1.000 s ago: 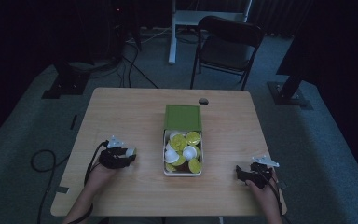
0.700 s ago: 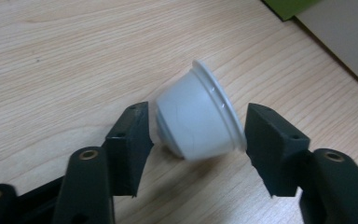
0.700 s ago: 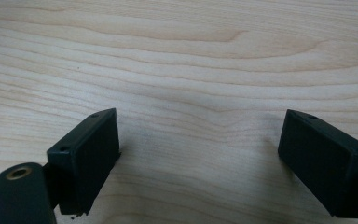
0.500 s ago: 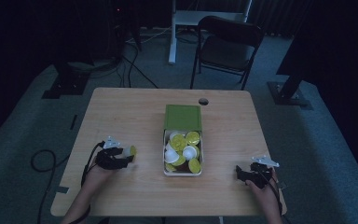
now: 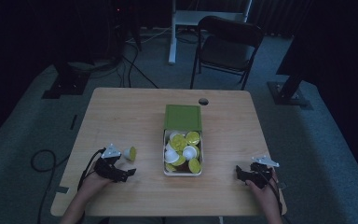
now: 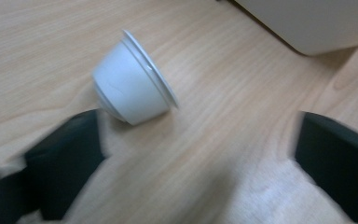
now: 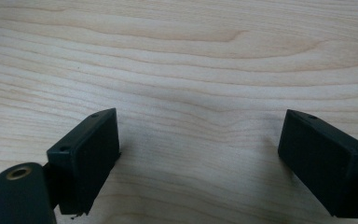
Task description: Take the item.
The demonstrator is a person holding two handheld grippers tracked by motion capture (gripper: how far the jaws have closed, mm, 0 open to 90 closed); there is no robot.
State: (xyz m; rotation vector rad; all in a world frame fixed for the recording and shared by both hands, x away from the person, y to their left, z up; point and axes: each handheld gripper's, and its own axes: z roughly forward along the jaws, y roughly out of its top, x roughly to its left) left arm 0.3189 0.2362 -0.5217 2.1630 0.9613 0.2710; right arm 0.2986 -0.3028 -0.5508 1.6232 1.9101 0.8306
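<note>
A white box (image 5: 182,173) with its green lid (image 5: 182,117) folded back stands mid-table, holding several yellow-lidded and white capsules (image 5: 182,150). One white capsule (image 5: 130,153) (image 6: 133,86) lies on its side on the wood, left of the box. My left gripper (image 5: 127,171) (image 6: 200,154) is open just behind that capsule, jaws wide, the capsule near the left jaw and free of both. My right gripper (image 5: 238,171) (image 7: 200,154) rests open near the table's front right, with bare wood between its jaws.
The wooden table (image 5: 121,112) has a round cable hole (image 5: 203,101) behind the box. A dark folding chair (image 5: 228,46) stands beyond the far edge. Cables (image 5: 42,161) trail on the floor at left.
My left gripper has drawn back toward the front edge, leaving the white capsule lying on the table. The right gripper has stayed put.
</note>
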